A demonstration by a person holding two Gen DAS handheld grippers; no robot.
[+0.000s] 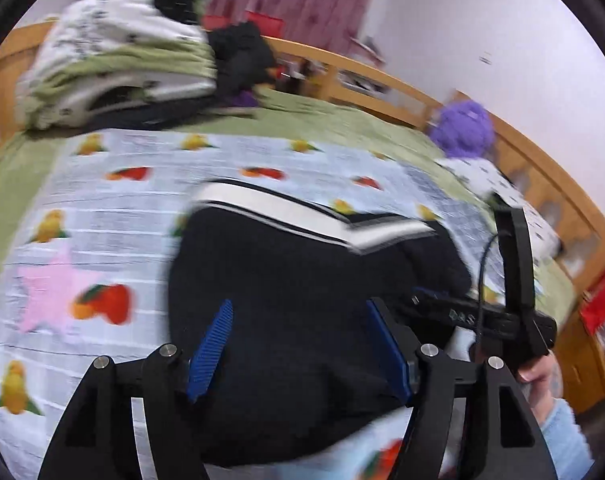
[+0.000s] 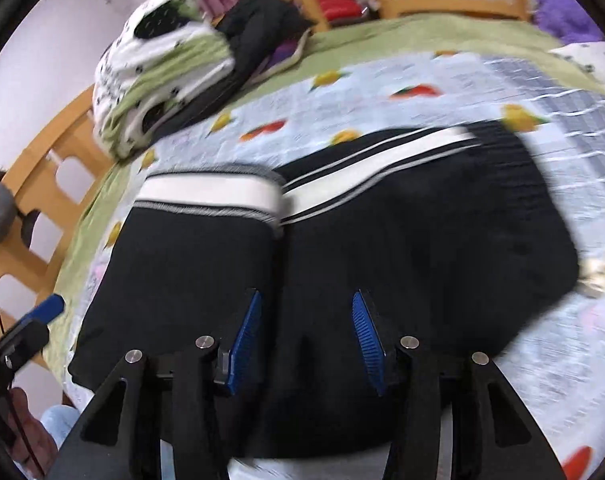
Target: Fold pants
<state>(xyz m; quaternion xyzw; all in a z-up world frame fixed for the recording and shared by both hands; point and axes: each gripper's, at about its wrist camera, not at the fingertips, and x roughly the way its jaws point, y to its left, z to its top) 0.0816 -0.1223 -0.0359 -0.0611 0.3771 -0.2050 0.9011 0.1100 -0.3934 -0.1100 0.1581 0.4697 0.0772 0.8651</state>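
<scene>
The black pants [image 1: 302, 280] with a white side stripe [image 1: 286, 208] lie folded on a light blue fruit-print blanket [image 1: 102, 208]. My left gripper [image 1: 298, 346] hovers over the dark cloth, open, with both blue pads [image 1: 210, 348] apart and nothing pinched. In the right wrist view the pants [image 2: 422, 240] show two folded halves side by side, with the white stripe [image 2: 206, 194] along their far edge. My right gripper [image 2: 307, 340] stands open above the seam between the halves, its pads [image 2: 246, 340] clear of the cloth.
A rolled white and green quilt [image 1: 118, 52] and dark clothes [image 1: 242, 56] sit at the far end of the bed. A purple plush [image 1: 462, 128] lies by the wooden rail [image 1: 382, 80]. A hand [image 1: 542, 376] holds the other gripper's body at the right.
</scene>
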